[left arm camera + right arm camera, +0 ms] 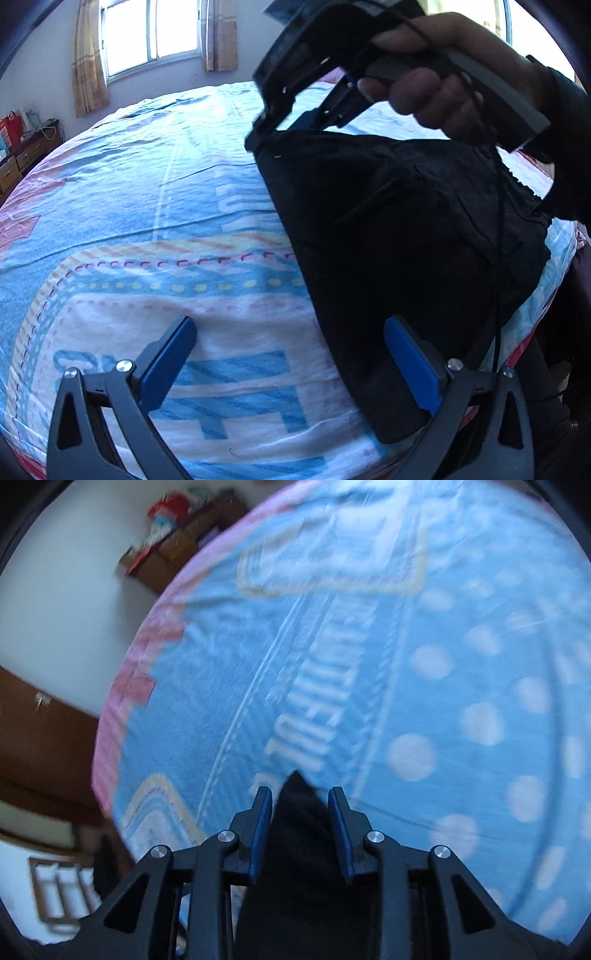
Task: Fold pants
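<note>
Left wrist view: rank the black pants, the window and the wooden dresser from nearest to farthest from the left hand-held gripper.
1. Black pants, right, beside the left hand-held gripper's right finger.
2. Wooden dresser, far left, beyond the bed.
3. Window, top, on the back wall.

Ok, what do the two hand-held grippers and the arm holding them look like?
Both look the same in build: the left hand-held gripper and the right hand-held gripper have black skeletal frames with triangular cut-outs, silver screws and blue finger pads. The right one's handle is grey, with a thin black cable hanging from it. The person's hand emerges from a dark sleeve.
</note>
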Motion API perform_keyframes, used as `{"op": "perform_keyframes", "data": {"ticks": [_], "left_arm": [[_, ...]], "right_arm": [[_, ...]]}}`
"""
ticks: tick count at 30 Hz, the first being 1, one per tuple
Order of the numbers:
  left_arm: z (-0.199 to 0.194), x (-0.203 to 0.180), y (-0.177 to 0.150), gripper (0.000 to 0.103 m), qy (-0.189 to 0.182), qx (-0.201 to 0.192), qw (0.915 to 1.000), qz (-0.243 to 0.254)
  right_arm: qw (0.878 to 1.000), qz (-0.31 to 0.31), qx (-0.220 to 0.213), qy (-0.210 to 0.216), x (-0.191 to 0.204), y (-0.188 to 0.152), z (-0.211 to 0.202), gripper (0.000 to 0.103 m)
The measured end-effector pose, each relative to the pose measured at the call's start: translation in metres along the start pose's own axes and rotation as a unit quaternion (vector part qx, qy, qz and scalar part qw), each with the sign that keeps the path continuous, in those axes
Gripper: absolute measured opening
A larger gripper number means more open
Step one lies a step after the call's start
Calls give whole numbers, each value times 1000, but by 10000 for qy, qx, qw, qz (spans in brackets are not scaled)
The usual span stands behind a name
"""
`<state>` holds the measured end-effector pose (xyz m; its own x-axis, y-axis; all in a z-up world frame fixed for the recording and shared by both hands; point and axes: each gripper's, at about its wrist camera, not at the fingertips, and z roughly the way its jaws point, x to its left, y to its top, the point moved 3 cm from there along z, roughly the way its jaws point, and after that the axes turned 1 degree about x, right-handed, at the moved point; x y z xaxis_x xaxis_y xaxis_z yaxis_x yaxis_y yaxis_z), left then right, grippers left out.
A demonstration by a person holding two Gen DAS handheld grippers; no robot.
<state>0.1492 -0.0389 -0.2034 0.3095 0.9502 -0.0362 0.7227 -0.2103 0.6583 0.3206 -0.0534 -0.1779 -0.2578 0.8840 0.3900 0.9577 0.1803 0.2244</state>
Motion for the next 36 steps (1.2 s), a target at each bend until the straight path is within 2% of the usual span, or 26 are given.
{"op": "perform_keyframes", "data": {"ticks": [3, 6, 14, 18, 23, 26, 29, 31, 34, 35, 36], "left_arm": [[1, -2, -1, 103, 4, -45, 10000, 45], [0, -3, -2, 103, 4, -77, 10000, 52], [1, -2, -4, 103, 18, -120, 9999, 50], [1, -2, -4, 103, 13, -118, 9999, 48], [1, -2, -4, 103, 11, -125, 9999, 45], [1, -1, -5, 103, 25, -156, 9999, 53], [1, -1, -5, 103, 16, -156, 9999, 44], [1, -1, -5, 103, 40, -160, 9998, 56], [1, -2, -5, 103, 42, -145, 9999, 42], [0, -1, -4, 103, 26, -120, 9999, -10], [-1, 0, -3, 103, 4, -94, 9999, -61]], "right_arm": [[9998, -165, 7, -67, 9, 3, 4, 11], [9994, -253, -163, -177, 14, 6, 4, 5], [9989, -198, -291, -307, 5, 11, 16, 4], [9980, -270, -398, -399, 10, 12, 13, 4], [9973, -216, -618, -321, 9, 10, 5, 3], [9975, -180, -491, -482, 3, 9, 19, 3], [9966, -258, -546, -566, 5, 8, 21, 3], [9961, -297, -582, -589, 7, 7, 18, 4], [9973, -60, -660, -303, 2, 5, 11, 8], [9973, 14, -683, -285, -2, 4, 8, 13], [9969, 40, -711, -325, -4, 3, 7, 34]]}}
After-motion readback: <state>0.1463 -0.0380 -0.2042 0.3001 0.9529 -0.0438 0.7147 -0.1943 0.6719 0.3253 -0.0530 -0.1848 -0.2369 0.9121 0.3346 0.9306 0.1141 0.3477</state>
